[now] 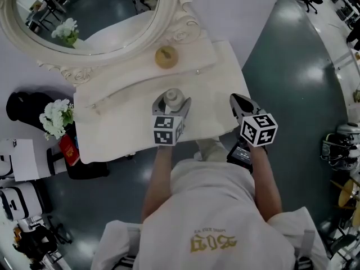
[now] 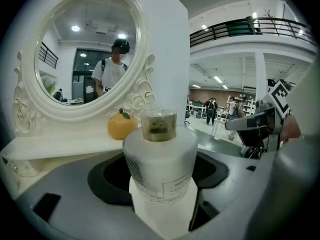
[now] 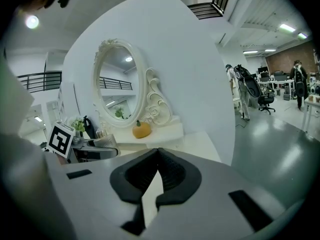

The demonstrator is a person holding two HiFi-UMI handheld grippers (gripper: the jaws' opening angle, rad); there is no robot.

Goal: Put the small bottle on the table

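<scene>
The small bottle (image 1: pixel 173 98) (image 2: pixel 160 159) is frosted white with a clear cap. It stands upright between the jaws of my left gripper (image 1: pixel 172 101) (image 2: pixel 161 171), which is shut on it over the front middle of the white dressing table (image 1: pixel 124 128). I cannot tell whether its base touches the tabletop. My right gripper (image 1: pixel 236 100) (image 3: pixel 158 156) hovers at the table's front right corner. Its jaws are shut with nothing between them. In the right gripper view the left gripper (image 3: pixel 92 149) shows at the left.
An oval mirror (image 1: pixel 90 16) in a carved white frame stands at the back of the table. A small orange fruit (image 1: pixel 166 56) (image 2: pixel 121 126) (image 3: pixel 141 130) sits on its raised shelf. White flowers (image 1: pixel 56 117) and a red box (image 1: pixel 68 149) are off the table's left edge.
</scene>
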